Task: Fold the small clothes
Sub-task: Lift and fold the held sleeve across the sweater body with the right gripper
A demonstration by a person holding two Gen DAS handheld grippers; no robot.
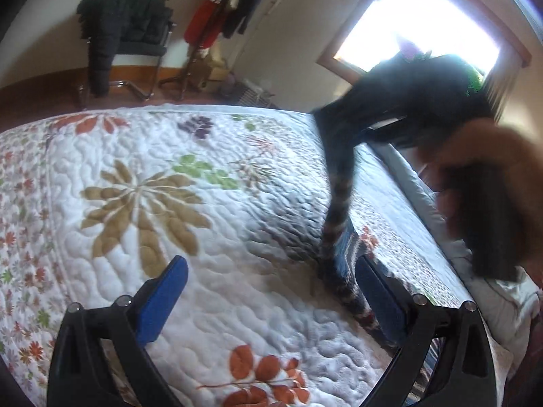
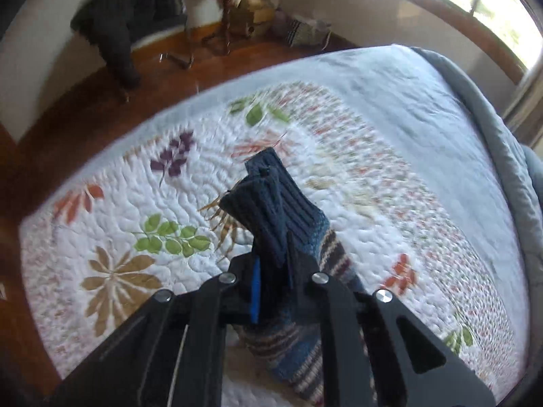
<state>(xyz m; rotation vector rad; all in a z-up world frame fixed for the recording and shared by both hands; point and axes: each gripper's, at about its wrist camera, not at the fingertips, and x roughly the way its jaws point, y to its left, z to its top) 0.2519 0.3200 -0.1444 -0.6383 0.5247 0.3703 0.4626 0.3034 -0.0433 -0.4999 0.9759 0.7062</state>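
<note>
Left gripper (image 1: 268,291): jaws apart, nothing between them, poised over floral quilt (image 1: 190,224). Striped sock (image 1: 339,217): hangs just inside that gripper's right-hand finger, lower end on the quilt, upper end rising to the blurred right gripper (image 1: 400,101). Right gripper (image 2: 273,271): jaws clamped on the sock's (image 2: 271,217) dark ribbed cuff, striped foot trailing beneath the fingers.
</note>
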